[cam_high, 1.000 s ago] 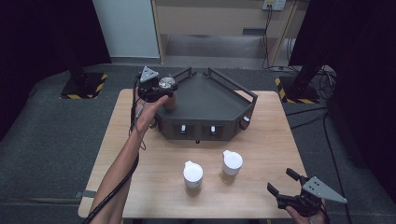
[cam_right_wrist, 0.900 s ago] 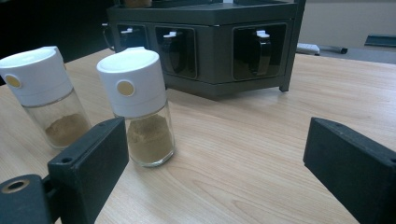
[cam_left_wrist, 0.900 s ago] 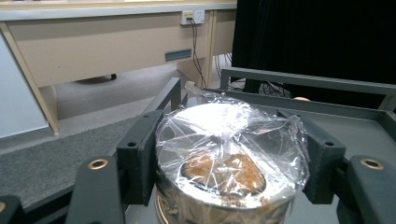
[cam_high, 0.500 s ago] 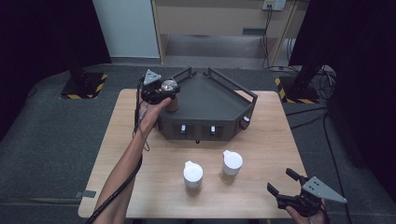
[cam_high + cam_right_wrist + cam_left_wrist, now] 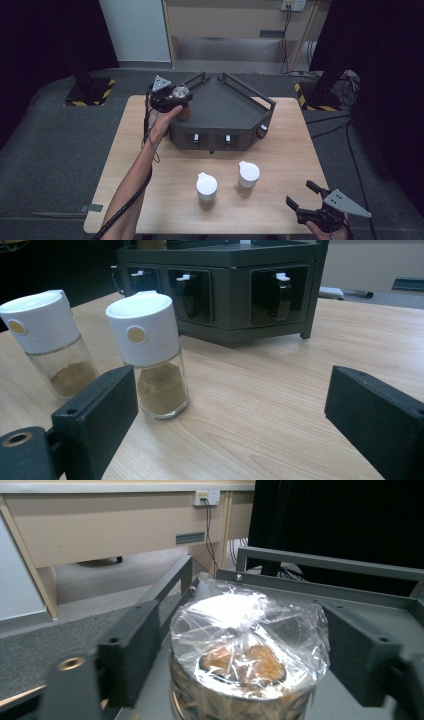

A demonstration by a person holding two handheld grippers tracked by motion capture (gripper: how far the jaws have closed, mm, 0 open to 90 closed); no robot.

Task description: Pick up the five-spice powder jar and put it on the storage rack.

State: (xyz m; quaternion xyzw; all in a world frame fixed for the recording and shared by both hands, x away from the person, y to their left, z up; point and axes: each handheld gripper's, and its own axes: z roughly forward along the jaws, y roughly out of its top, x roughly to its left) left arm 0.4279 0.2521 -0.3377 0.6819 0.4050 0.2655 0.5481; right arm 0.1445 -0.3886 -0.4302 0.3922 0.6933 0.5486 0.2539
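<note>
1. High view: the left gripper point(image 5: 172, 98) is at the far-left corner of the dark corner rack point(image 5: 225, 107), which stands on the far half of the wooden table point(image 5: 280, 165). A film-covered jar point(image 5: 180, 93) sits on the rack's top shelf right at the gripper. Two white-capped spice jars stand on the near half of the table, the left spice jar point(image 5: 206, 190) nearer than the right spice jar point(image 5: 247, 178). The right gripper point(image 5: 309, 197) waits at the near-right edge, well apart from both

2. Left gripper view: the film-covered jar point(image 5: 247, 660) stands between the jaws on the rack's top shelf point(image 5: 350, 615), orange-brown contents showing under crinkled plastic film. The jaws have just been opening; a gap shows on each side, so the jar is released and stands on its own. The risk from here: a pad catching the loose film as the hand backs away would drag or tip the jar toward the shelf edge

3. Right gripper view: the jaws stand wide apart and empty over the table point(image 5: 260, 405). The right spice jar point(image 5: 150, 352), holding brown powder, stands just beyond the left jaw, the left spice jar point(image 5: 52, 342) farther left, the rack's front slots point(image 5: 235, 287) behind. A sideways approach could knock one jar into the other
</note>
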